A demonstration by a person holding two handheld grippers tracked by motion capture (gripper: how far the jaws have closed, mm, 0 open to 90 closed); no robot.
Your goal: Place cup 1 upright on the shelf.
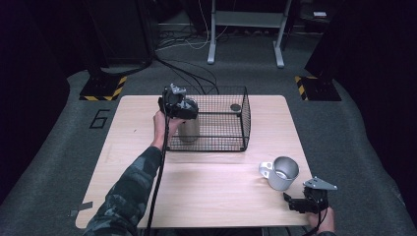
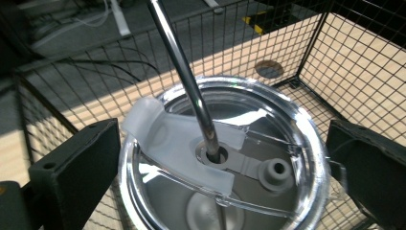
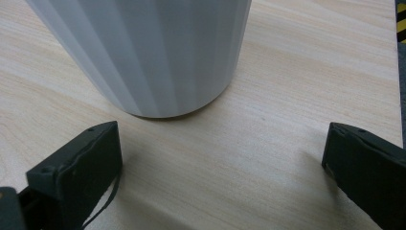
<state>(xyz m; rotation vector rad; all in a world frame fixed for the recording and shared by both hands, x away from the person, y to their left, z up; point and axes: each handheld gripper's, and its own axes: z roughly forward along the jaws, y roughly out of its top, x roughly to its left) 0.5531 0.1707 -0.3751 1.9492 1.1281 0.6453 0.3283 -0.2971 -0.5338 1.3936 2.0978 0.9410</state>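
A lidded steel tumbler (image 2: 220,163) with a metal straw (image 2: 184,76) stands inside a black wire basket (image 1: 231,120) on the wooden table (image 1: 206,182).

My left gripper (image 2: 220,167) hangs over the lid, jaws open wide on either side without touching. My right gripper (image 3: 222,167), also open, rests near a grey mug (image 1: 281,172) at the table's front right.
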